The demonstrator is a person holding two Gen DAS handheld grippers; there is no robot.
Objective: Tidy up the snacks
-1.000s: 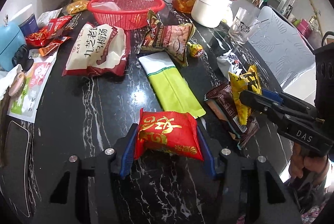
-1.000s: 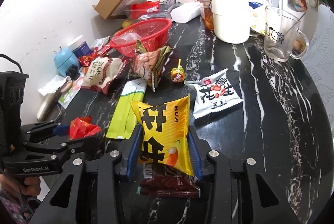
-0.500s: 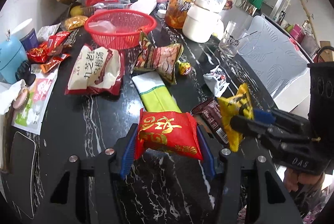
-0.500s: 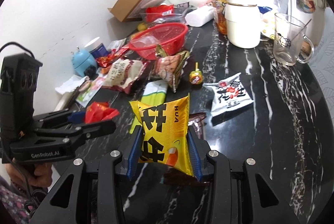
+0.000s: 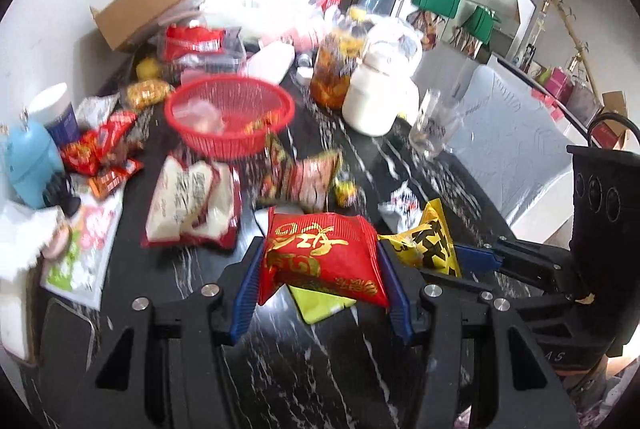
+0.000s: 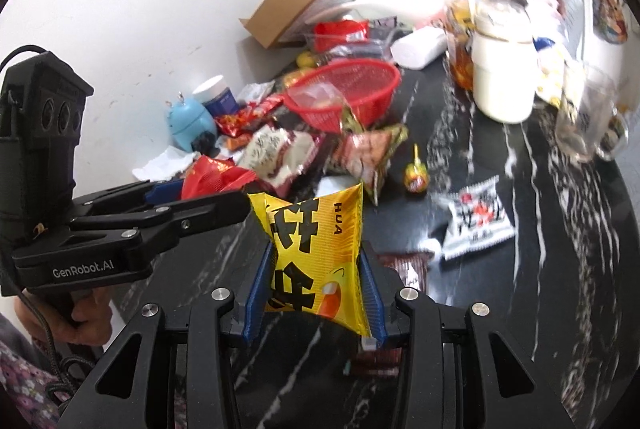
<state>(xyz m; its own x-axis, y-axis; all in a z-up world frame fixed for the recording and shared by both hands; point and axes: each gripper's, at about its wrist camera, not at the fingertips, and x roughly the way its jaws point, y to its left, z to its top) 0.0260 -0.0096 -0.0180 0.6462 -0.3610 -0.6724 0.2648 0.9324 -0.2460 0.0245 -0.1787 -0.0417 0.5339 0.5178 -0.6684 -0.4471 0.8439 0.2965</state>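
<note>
Only the right wrist view shows the brown packet (image 6: 404, 267) beneath the yellow packet (image 6: 316, 261).

Black grippers (image 6: 316, 293), blue-padded jaws, silver screws, "GenRobot.AI" lettering.

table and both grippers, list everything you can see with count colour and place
red snack packet: 1, red and gold, in left gripper
yellow snack packet: 1, yellow and black, in right gripper
basket: 1, red mesh, table's far side
kettle: 1, white, right of basket
glass mug: 1, clear, right of kettle
lollipop: 1, yellow wrapper, mid table
white peanut packet: 1, white and red, lying flat
cardboard box: 1, brown, by wall
left gripper: 1, black, blue pads
right gripper: 1, black, blue pads
</note>
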